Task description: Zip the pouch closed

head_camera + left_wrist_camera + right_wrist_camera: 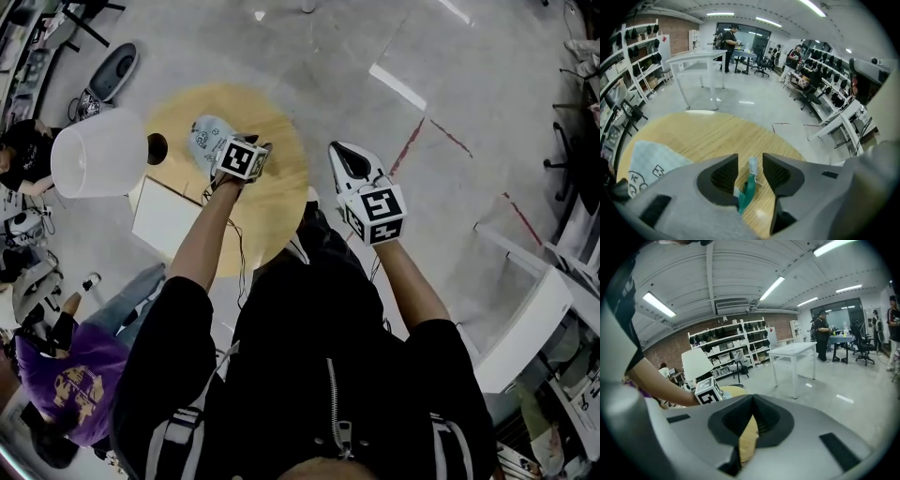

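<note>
A white drum-shaped lampshade (pixel 98 153) stands at the far left of the head view, beside the edge of a round, light wooden table (pixel 277 211). Just below the shade, a flat white rectangular panel (pixel 169 217) lies at the table's near-left rim.

A pale blue-grey fabric pouch with dark printed marks (pixel 206 134) lies on the left part of the tabletop. In the left gripper view it lies to the left of the jaws.

The left gripper (pixel 750 165) points steeply down over the table, just right of the pouch. Its jaws stand wide apart. A green ribbon zip pull with a small whitish tab at its end (pixel 748 187) rises in the gap between them. Neither pad presses on it, so the gripper holds nothing.

Further right, past the table's right edge and well apart from the pouch, the right gripper (pixel 752 416) is held over the grey concrete floor (pixel 441 84). Its jaws are together with nothing between them. Only a sliver of the wooden top shows through the slit below them.
</note>
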